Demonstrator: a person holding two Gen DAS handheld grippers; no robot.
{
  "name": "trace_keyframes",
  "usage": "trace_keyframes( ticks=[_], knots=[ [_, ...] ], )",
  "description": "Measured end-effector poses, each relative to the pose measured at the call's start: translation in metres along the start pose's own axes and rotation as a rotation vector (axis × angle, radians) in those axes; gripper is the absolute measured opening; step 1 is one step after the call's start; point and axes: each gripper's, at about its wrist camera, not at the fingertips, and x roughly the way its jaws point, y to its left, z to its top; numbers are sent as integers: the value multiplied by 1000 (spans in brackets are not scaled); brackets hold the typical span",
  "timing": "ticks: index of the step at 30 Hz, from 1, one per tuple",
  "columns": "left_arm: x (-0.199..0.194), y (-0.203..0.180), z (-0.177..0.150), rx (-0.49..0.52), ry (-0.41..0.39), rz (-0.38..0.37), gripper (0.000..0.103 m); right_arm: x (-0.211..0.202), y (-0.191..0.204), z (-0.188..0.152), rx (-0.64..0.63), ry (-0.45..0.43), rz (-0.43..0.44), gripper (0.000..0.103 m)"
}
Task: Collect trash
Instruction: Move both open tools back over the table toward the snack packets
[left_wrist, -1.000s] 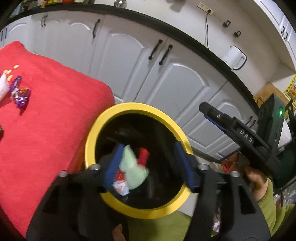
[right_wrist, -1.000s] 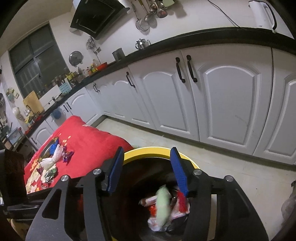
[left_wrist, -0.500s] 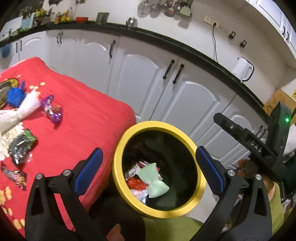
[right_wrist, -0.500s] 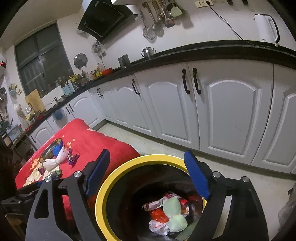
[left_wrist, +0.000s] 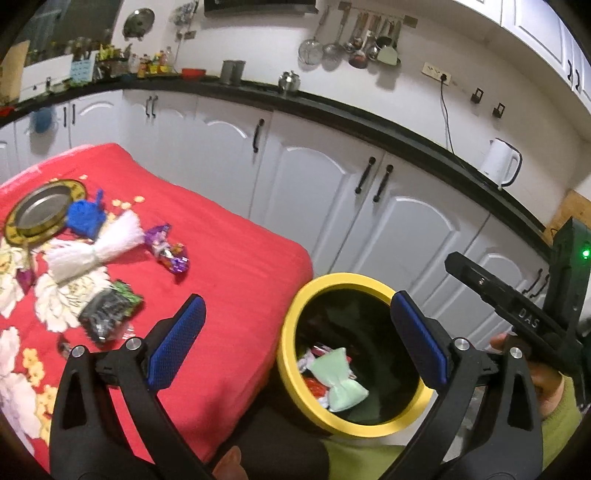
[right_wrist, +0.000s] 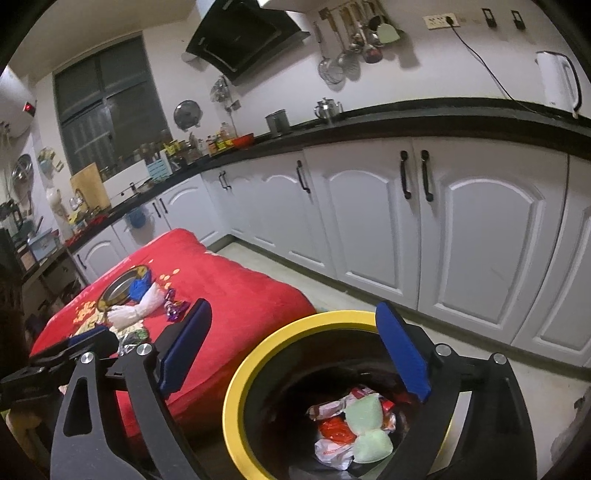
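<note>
A yellow-rimmed black bin (left_wrist: 290, 354) (right_wrist: 236, 384) stands beside a red-covered table (left_wrist: 240, 280) (right_wrist: 236, 291). Inside lie a pale green wrapper (left_wrist: 341, 380) (right_wrist: 365, 428) and red and white wrappers. My left gripper (left_wrist: 299, 339) is open and empty above the bin and table edge. My right gripper (right_wrist: 295, 350) is open and empty above the bin. On the table lie a purple wrapper (left_wrist: 168, 251) (right_wrist: 173, 306), a white tassel-like wrapper (left_wrist: 92, 247) (right_wrist: 138, 310), a blue piece (left_wrist: 85, 216) and a dark green packet (left_wrist: 109, 314).
A round metal plate with a yellow rim (left_wrist: 40, 214) (right_wrist: 118, 288) sits at the table's far left. White cabinets (left_wrist: 332, 192) with a black counter run behind. A white kettle (left_wrist: 500, 166) stands on the counter. The right gripper's body (left_wrist: 517, 314) shows at right.
The left gripper opened and let the pale green wrapper drop into the bin. Both grippers opened wide and rose, pulling back from the bin.
</note>
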Motion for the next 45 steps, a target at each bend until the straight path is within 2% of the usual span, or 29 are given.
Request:
trace_keyframes(
  ticks=[11, 27, 45],
  knots=[
    [-29, 30, -1, 7, -77, 108, 92, 3, 41, -3, -68, 3, 54, 92],
    [-58, 84, 2, 4, -119, 221, 92, 14, 99, -13, -135, 36, 134, 94],
    [-68, 153, 11, -102, -153, 331, 92, 53, 169, -27, -233, 113, 221, 95]
  ],
)
